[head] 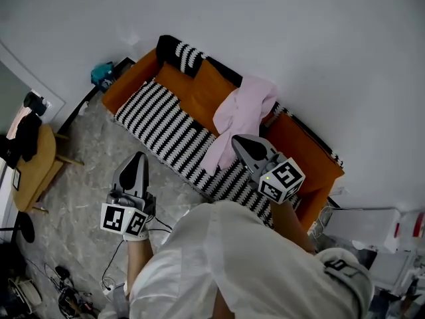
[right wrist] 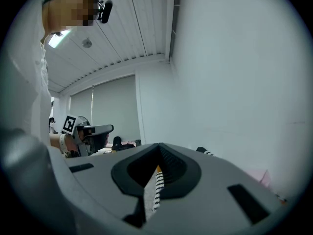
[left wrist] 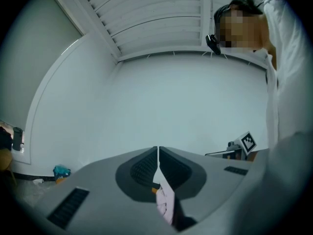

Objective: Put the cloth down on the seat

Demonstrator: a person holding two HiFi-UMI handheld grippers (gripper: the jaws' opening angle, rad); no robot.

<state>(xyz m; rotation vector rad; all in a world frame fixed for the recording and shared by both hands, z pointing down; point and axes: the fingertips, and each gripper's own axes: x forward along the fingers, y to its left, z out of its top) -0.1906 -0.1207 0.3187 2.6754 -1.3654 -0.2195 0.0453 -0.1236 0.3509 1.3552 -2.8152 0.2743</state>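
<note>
A pale pink cloth [head: 240, 115] lies draped over the orange sofa [head: 302, 148], running from the backrest down onto the black-and-white striped seat cover [head: 159, 121]. My right gripper [head: 236, 140] hovers over the cloth's lower edge, jaws shut with nothing between them; the right gripper view shows its shut jaws [right wrist: 159, 146] and a strip of striped fabric behind them. My left gripper [head: 139, 157] is held over the floor in front of the sofa, also shut and empty. In the left gripper view its shut jaws [left wrist: 158, 150] show a sliver of the pink cloth [left wrist: 165, 204] beyond them.
A striped cushion [head: 179, 53] and an orange cushion [head: 209, 88] lean on the backrest. A round wooden table [head: 36, 168] with dark clothing stands at the left. Cables [head: 113, 278] lie on the grey floor. White boxes [head: 372, 234] sit right of the sofa. A teal object [head: 103, 74] lies by its left end.
</note>
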